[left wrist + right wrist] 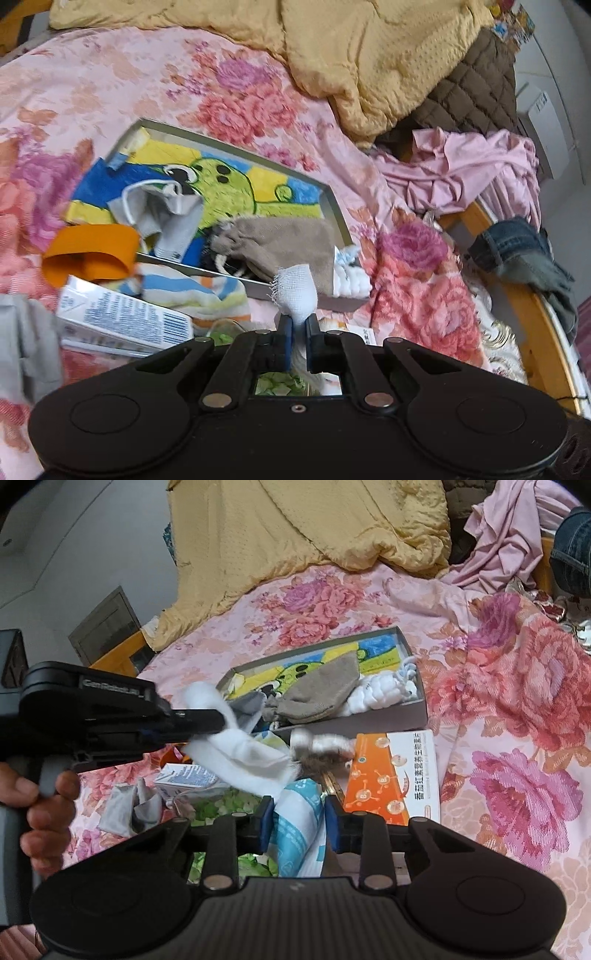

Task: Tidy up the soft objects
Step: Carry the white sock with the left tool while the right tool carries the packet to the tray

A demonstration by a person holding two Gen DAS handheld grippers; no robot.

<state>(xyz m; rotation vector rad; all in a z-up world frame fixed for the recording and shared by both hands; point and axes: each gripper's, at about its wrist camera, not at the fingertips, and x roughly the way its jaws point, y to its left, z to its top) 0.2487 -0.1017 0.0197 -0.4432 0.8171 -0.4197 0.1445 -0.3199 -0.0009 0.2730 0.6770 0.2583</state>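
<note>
Left claw (299, 325) angled down over bed, pinching white gauze (298, 291), right claw (300, 810) narrow astride blue-white cloth (299, 812), grip unclear

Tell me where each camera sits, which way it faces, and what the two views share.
Left wrist: on the left tongs, facing down over the bed at the grey box; they pinch white gauze.
Right wrist: on the right tongs, facing the same box; a blue-and-white cloth lies between them; the left tongs and a hand show.
Shared: box, gauze, yellow quilt.
</note>
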